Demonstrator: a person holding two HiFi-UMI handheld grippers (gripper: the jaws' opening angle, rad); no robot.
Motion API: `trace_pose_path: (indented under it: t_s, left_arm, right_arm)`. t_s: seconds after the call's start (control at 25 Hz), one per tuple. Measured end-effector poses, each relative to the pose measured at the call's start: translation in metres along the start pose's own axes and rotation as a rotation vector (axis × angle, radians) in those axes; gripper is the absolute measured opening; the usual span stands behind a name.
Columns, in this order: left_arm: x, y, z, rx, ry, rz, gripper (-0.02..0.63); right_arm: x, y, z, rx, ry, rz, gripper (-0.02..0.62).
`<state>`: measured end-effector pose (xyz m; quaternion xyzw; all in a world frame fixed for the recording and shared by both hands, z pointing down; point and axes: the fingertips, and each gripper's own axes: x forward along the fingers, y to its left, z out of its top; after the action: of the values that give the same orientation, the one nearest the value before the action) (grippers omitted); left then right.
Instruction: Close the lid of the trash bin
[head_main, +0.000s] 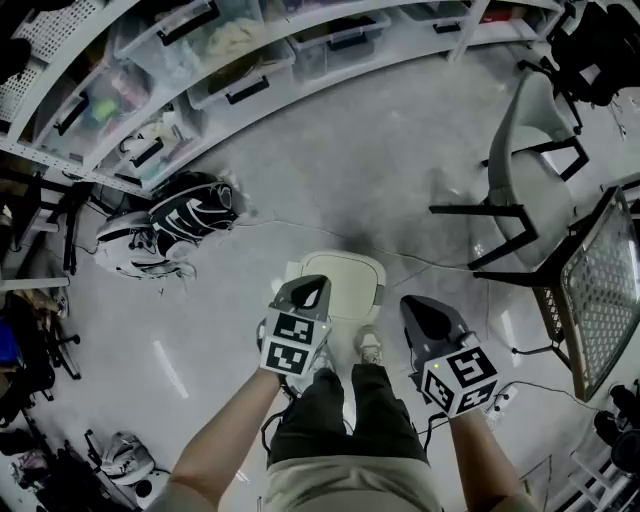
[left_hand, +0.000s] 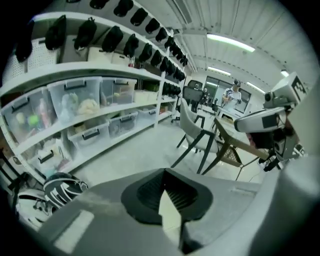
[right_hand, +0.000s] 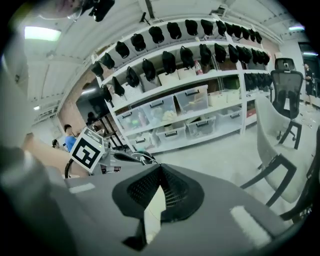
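Left tool (head_main: 311, 287) and right tool (head_main: 421, 306) are held with jaws together, empty, above the trash bin (head_main: 379, 293). The lid (head_main: 340, 274) is judged light, rigid plastic, best pressed at its free edge.

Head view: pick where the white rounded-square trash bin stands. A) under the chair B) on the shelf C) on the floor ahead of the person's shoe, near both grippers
C: the white rounded-square trash bin sits on the grey floor just beyond the shoe, near the left gripper and the right gripper.

trash bin (head_main: 345, 275) on floor (head_main: 400, 170) | left tongs (head_main: 309, 288) over its left edge | right tongs (head_main: 423, 310) to its right
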<state>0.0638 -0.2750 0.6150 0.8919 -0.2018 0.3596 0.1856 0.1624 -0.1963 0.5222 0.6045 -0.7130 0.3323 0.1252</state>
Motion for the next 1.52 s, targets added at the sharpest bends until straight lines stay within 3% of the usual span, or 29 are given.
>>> trace_pose_path:
  t_s: [0.12, 0.44, 0.68, 0.84, 0.96, 1.16, 1.52]
  left_arm:
    - [-0.048, -0.002, 0.054, 0.033, -0.11, 0.038, 0.003]
    - [-0.188, -0.038, 0.125, 0.086, -0.261, 0.113, 0.003]
    - [-0.279, -0.058, 0.16, 0.13, -0.393, 0.189, 0.003]
    - [-0.33, -0.07, 0.182, 0.175, -0.48, 0.221, 0.003]
    - [-0.363, -0.075, 0.193, 0.182, -0.541, 0.256, 0.003]
    - [-0.39, -0.07, 0.199, 0.138, -0.582, 0.302, 0.003]
    - [-0.387, -0.064, 0.198, 0.162, -0.577, 0.305, 0.003]
  right_arm:
    - [-0.03, 0.023, 0.044, -0.065, -0.077, 0.037, 0.003]
    - [-0.127, 0.091, 0.135, -0.204, -0.26, 0.104, 0.003]
    - [-0.186, 0.137, 0.187, -0.273, -0.382, 0.144, 0.003]
    - [-0.216, 0.164, 0.215, -0.242, -0.444, 0.23, 0.003]
    - [-0.236, 0.187, 0.229, -0.299, -0.486, 0.273, 0.003]
    - [-0.245, 0.21, 0.241, -0.331, -0.501, 0.325, 0.003]
    - [-0.233, 0.199, 0.231, -0.336, -0.467, 0.278, 0.003]
